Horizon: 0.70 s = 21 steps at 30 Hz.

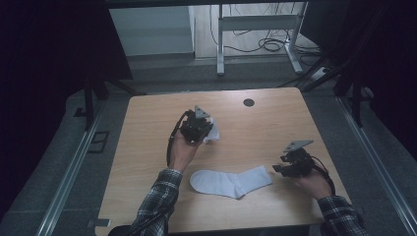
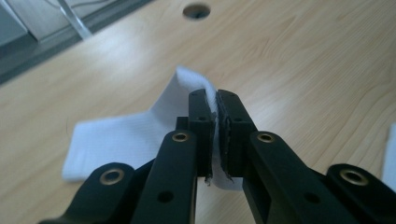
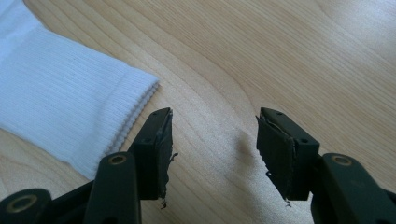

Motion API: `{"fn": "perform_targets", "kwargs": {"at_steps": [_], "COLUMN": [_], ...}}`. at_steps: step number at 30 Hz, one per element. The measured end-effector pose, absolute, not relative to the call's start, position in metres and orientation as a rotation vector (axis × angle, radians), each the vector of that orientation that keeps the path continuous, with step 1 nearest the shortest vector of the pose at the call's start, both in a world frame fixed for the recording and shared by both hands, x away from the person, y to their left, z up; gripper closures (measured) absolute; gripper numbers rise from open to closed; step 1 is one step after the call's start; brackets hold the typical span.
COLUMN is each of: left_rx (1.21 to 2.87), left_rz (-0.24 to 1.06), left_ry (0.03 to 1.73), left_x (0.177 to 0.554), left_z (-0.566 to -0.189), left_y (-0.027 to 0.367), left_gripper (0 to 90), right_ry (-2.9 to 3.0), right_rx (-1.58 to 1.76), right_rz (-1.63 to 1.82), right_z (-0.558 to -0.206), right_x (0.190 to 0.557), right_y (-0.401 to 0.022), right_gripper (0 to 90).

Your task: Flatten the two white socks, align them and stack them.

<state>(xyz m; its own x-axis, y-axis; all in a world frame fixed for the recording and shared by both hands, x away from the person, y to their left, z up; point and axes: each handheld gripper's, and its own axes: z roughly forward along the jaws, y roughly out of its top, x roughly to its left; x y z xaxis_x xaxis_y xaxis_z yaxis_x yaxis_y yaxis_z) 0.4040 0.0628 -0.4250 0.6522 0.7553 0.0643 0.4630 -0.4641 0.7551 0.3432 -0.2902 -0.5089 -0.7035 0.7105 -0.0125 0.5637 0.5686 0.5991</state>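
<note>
Right gripper (image 3: 212, 154), jaws wide apart and empty, sits just right of the flat white sock's (image 1: 231, 181) ribbed cuff (image 3: 135, 107), while left gripper (image 2: 215, 133) is clamped on a second white sock (image 2: 116, 140), soft, light, limp; likely best pinched at the cuff.

One white sock (image 1: 231, 181) lies flat on the wooden surface (image 1: 275, 128); a second white sock (image 2: 135, 135) is pinched upward at its fold.

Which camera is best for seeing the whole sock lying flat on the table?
The high view: the flat sock shows whole, foot to cuff, lying between both hands. The right gripper view shows just its ribbed cuff end beside the open right gripper. The left gripper view catches a white sliver at the right edge, probably it.
</note>
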Motion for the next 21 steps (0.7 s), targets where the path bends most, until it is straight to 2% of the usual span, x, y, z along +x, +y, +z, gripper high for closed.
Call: {"fn": "perform_targets", "kwargs": {"at_steps": [8, 13, 16, 21], "left_rx": [2.084, 2.011, 2.013, 2.105], "left_rz": [0.551, 0.568, 0.56, 0.494], "left_ry": [0.816, 0.752, 0.769, 0.858], "left_x": [0.398, 0.385, 0.381, 0.384], "left_z": [-0.372, -0.34, -0.342, -0.382], "left_y": [0.035, 0.04, 0.056, 0.087], "left_gripper": [84.9, 85.0, 84.9, 84.5], "right_ry": [2.557, 2.558, 2.556, 2.556], "right_rx": [1.066, 1.068, 1.074, 1.072], "right_rz": [0.84, 0.839, 0.839, 0.829], "right_z": [-0.509, -0.509, -0.509, -0.51], "right_x": [0.343, 0.343, 0.343, 0.343], "right_y": [-0.291, -0.292, -0.292, -0.291], "right_gripper": [45.5, 45.5, 45.5, 45.5]}}
